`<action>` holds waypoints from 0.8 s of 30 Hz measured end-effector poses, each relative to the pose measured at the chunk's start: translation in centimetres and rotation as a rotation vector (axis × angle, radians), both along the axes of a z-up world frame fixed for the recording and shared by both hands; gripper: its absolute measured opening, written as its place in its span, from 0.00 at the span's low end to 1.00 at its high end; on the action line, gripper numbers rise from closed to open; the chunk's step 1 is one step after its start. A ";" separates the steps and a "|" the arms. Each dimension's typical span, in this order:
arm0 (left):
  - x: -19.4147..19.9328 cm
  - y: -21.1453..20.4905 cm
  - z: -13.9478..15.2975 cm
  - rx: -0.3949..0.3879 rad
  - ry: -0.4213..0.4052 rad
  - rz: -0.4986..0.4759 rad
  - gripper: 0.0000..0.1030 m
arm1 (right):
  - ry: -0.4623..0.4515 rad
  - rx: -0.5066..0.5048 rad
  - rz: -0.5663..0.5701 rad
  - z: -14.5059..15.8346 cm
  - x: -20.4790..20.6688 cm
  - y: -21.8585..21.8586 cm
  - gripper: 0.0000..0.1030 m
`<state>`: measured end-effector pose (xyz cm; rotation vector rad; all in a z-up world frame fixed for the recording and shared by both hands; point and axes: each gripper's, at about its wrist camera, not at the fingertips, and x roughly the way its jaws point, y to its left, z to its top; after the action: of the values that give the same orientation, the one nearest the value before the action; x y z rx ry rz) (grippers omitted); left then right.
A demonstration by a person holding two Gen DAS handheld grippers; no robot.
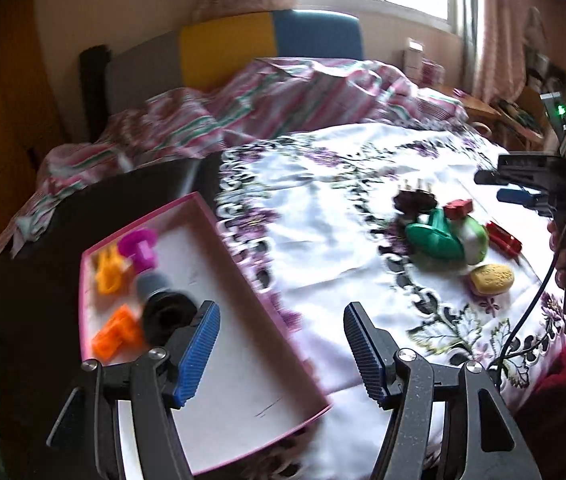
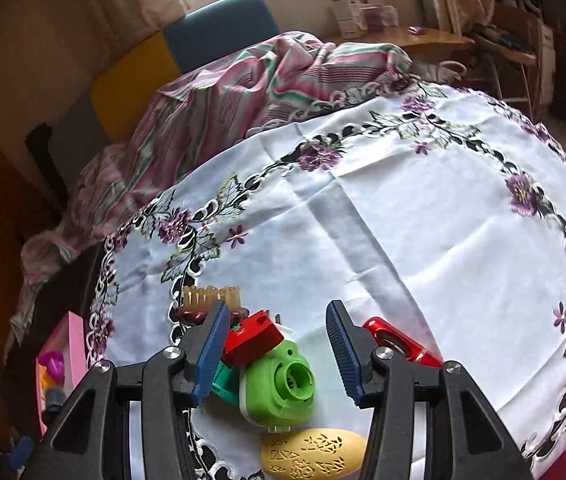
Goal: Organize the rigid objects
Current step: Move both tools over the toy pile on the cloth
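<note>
A pink-walled box (image 1: 243, 280) with a white floor lies at the left of the flowered cloth. It holds a magenta piece (image 1: 139, 246), two orange pieces (image 1: 117, 334) and a grey-and-black cylinder (image 1: 161, 304). My left gripper (image 1: 281, 312) hangs open and empty over the box's right wall. Loose things lie in a cluster to the right: a bristle brush (image 2: 211, 300), a red block (image 2: 253, 338), a teal piece (image 2: 225, 382), a green toy camera (image 2: 283, 388), a red flat item (image 2: 399, 340) and a yellow patterned oval (image 2: 311, 454). My right gripper (image 2: 279, 308) stands open just above the camera and the red block, touching neither.
The white flowered cloth (image 2: 403, 220) covers a bed, with a striped pink blanket (image 2: 243, 80) bunched at its far side. A black cable (image 1: 539, 296) trails from the right gripper (image 1: 503, 187) over the cloth's near right corner. A wooden desk (image 2: 423, 38) stands beyond the bed.
</note>
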<state>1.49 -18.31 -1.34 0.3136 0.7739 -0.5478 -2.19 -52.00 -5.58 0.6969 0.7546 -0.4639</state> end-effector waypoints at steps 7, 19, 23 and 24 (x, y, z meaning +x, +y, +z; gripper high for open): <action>0.1 -5.1 -1.1 0.034 0.023 -0.096 0.63 | -0.012 0.050 -0.038 -0.4 -0.6 -1.1 0.49; 2.4 -9.8 -3.8 0.041 0.149 -0.153 0.63 | -0.017 0.124 -0.079 -1.2 -1.0 -2.3 0.50; 4.0 -11.3 -4.1 0.010 0.205 -0.150 0.63 | -0.016 0.136 -0.083 -1.3 -1.0 -2.4 0.50; 4.4 -11.7 -4.0 0.002 0.210 -0.151 0.63 | -0.017 0.140 -0.079 -1.3 -0.9 -2.5 0.50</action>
<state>5.87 -29.98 -5.34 0.3216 0.9588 -0.7303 -3.11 -54.47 -6.92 0.8630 0.7500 -0.4796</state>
